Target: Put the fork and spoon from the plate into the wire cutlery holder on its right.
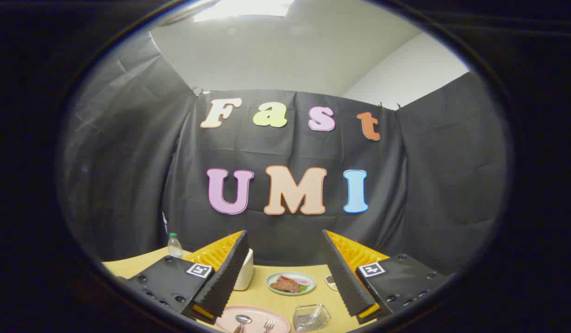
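Handheld gripper (285,277) above a yellow-topped table (262,298), fingers spread wide and holding nothing. Both fingers (225,277) black, ribbed on the inner faces, orange-yellow along the outer backs, each carrying a square black-and-white marker on its black base block.

Nearest, low between the fingertips: a pink plate (257,319), partly cut off below. On the plate, side by side and a little apart, a spoon (242,320) toward the left finger and a fork (269,323) toward the right, spoon bowl and fork tines pointing away from the gripper, handles running out of sight underneath. Both pieces lying on the plate, untouched by the fingers.

Just right of the plate, close to the right fingertip: a cutlery holder (312,317), squarish, its make hard to tell at this size; contents not clear.

Farther ahead, between the fingers: a pale green plate (291,283) carrying brown, pink and green food. Beside it, partly hidden by the right finger, a small dish (331,280) with something dark inside. Behind the left finger, a white container (246,275), mostly covered by the finger's ribbed face.

Beyond the left finger, near the table's far edge: a clear plastic bottle (175,245) with a green cap, standing upright.

Farthest back: black cloth booth wall (128,185) on three sides, white ceiling above.
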The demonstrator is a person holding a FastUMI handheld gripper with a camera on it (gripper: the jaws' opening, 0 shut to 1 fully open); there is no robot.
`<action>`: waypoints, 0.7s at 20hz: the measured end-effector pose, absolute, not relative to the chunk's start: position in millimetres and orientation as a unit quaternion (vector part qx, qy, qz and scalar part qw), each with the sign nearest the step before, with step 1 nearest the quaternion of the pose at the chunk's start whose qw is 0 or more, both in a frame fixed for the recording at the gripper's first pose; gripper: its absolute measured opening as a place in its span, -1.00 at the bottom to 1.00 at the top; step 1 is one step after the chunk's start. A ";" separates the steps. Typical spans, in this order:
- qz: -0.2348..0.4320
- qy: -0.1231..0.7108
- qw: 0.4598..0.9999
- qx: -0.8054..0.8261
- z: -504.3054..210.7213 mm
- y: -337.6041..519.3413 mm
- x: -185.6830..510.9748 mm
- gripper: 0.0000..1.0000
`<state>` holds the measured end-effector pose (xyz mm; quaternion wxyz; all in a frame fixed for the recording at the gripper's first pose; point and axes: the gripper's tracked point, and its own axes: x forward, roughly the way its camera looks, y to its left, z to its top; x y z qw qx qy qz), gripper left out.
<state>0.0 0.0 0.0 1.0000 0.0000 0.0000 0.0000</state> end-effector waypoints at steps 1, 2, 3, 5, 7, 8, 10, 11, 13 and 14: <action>-0.001 0.001 1.000 0.000 -0.6 -0.5 -1.7 0.97; -0.002 0.002 1.000 0.002 0.0 -0.7 -2.2 0.97; -0.001 0.003 1.000 0.005 -0.7 -0.1 -1.9 0.97; -0.001 0.004 1.000 0.009 -2.9 -2.0 -2.7 0.97; -0.001 0.012 1.000 0.012 -8.3 -3.5 -3.1 0.97; 0.000 0.016 1.000 0.014 -11.2 -3.3 -3.3 0.97; 0.001 0.022 1.000 0.018 -16.4 -2.8 -3.5 0.97; 0.002 0.025 1.000 0.018 -18.0 -2.1 -3.3 0.97; 0.005 0.028 0.999 0.019 -20.8 -1.3 -2.3 0.97; 0.006 0.029 0.999 0.018 -20.9 -1.5 -1.8 0.97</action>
